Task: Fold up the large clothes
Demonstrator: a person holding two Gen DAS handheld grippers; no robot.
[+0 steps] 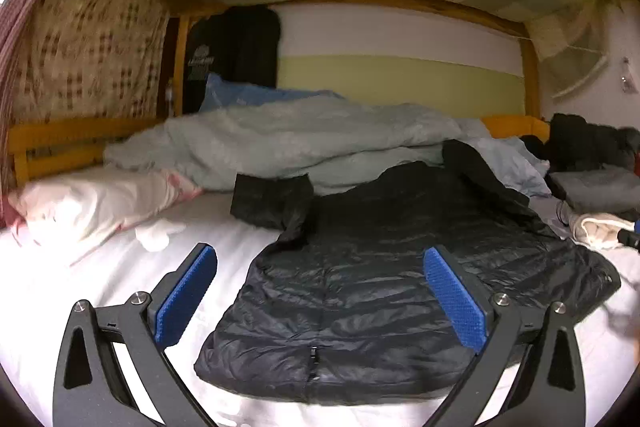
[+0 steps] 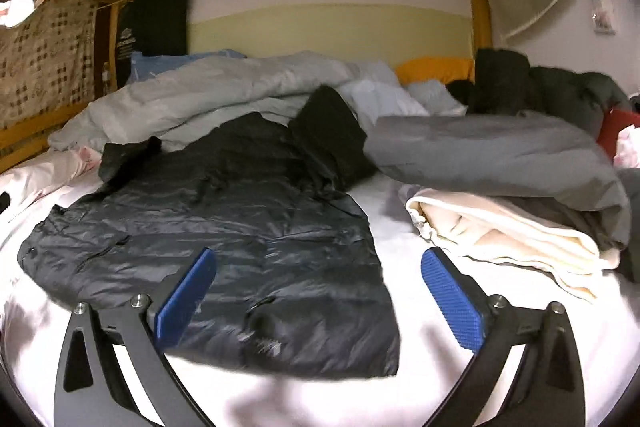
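A large black puffer jacket (image 1: 380, 287) lies spread flat on the white bed sheet (image 1: 120, 275), its zipper toward me and its sleeves reaching back. It also shows in the right wrist view (image 2: 224, 247). My left gripper (image 1: 320, 291) is open and empty, hovering over the jacket's near left hem. My right gripper (image 2: 318, 291) is open and empty, hovering over the jacket's near right corner. Neither gripper touches the jacket.
A crumpled pale grey duvet (image 1: 304, 135) fills the back of the bed. A white pillow (image 1: 88, 203) lies at the left. A folded cream cloth (image 2: 512, 231) and a grey cloth (image 2: 500, 155) lie right of the jacket. Wooden bunk rails (image 1: 56, 143) and walls enclose the bed.
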